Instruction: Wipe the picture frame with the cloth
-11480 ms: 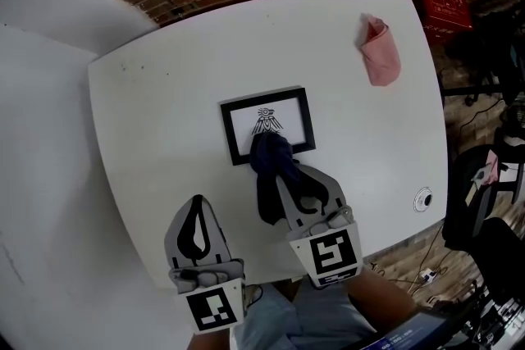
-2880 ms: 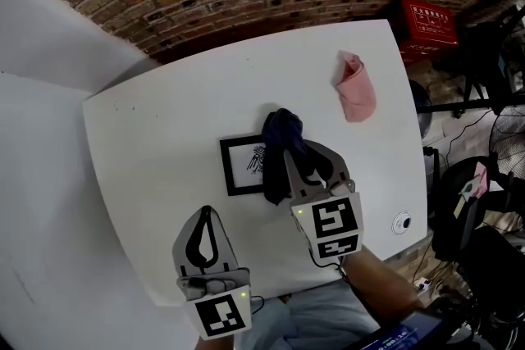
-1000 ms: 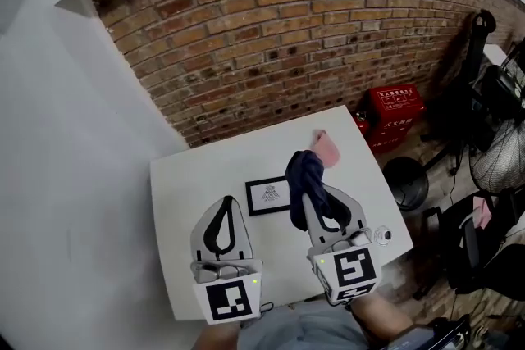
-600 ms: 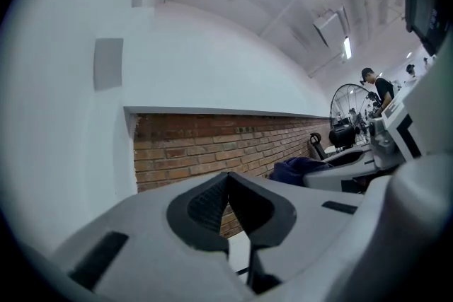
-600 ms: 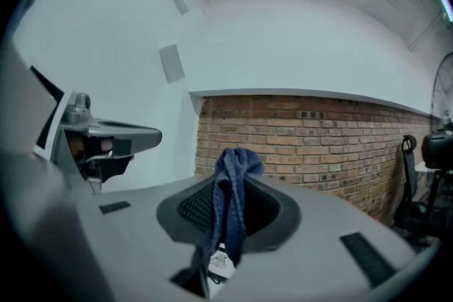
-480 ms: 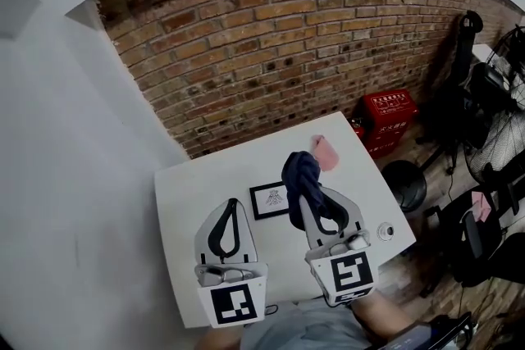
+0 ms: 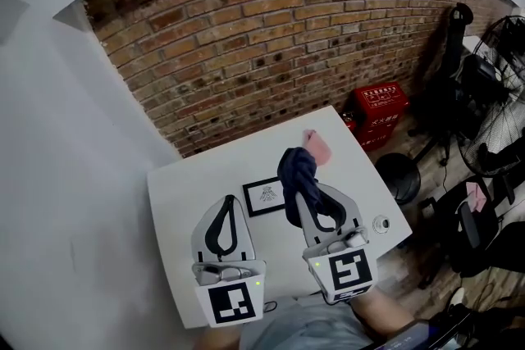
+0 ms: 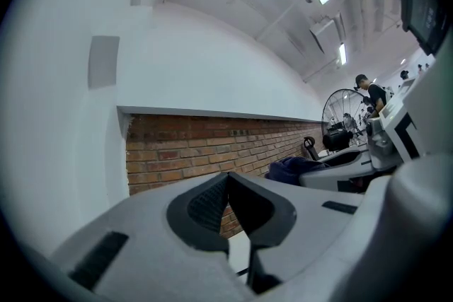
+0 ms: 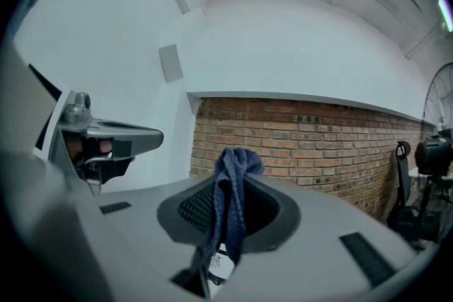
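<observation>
The black picture frame (image 7: 265, 196) lies flat on the white table (image 7: 197, 184), far below both grippers. My right gripper (image 7: 299, 183) is held high, to the right of the frame, and is shut on the dark blue cloth (image 7: 295, 169), which bunches above the jaw tips and hangs down between them. The right gripper view shows that cloth (image 9: 230, 205) pinched in the right gripper (image 9: 228, 203). My left gripper (image 7: 225, 207) hangs to the left, shut with nothing in it; in the left gripper view the left gripper (image 8: 228, 181) has its tips touching.
A pink cloth (image 7: 317, 147) lies near the table's far right corner. A brick wall (image 7: 271, 37) stands behind the table. Red crates (image 7: 378, 104), a black stool (image 7: 397, 176) and a fan (image 7: 500, 127) stand to the right. A round fitting (image 7: 380, 223) sits near the table's right edge.
Both grippers and the head have lifted far above the table over the last seconds, so the table looks small. The right gripper keeps the blue cloth, which no longer rests on the frame.
</observation>
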`<state>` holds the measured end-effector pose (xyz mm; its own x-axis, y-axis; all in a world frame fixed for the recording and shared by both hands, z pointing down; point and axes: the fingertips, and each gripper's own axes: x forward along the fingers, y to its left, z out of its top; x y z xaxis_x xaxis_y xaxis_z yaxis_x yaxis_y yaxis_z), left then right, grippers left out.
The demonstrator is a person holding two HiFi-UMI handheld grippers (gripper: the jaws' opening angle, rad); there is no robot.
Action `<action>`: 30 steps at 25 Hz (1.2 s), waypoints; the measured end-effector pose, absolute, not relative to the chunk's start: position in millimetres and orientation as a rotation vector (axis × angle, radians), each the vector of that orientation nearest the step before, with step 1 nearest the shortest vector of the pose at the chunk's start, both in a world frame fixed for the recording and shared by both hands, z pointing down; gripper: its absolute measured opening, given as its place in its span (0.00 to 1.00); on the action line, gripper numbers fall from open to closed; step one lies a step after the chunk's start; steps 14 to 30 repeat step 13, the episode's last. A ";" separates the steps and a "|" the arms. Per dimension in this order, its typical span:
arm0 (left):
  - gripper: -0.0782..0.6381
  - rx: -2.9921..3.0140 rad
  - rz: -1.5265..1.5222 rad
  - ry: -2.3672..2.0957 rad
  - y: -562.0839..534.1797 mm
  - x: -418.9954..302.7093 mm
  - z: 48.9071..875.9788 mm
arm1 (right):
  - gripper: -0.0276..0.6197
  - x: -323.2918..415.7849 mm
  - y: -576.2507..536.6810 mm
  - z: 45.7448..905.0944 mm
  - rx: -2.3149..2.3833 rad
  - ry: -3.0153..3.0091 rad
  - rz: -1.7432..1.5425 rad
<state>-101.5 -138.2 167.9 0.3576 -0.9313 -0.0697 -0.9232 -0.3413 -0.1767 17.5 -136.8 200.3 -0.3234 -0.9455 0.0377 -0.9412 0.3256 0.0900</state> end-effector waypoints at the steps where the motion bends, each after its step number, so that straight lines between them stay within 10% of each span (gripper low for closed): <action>1: 0.12 -2.432 -0.067 1.677 -137.4 -100.9 168.8 | 0.15 18.0 -136.0 200.7 1.779 -2.486 -0.079; 30: 0.12 -2.436 -0.060 1.664 -129.6 -98.4 170.5 | 0.15 18.5 -127.8 202.0 1.786 -2.477 -0.096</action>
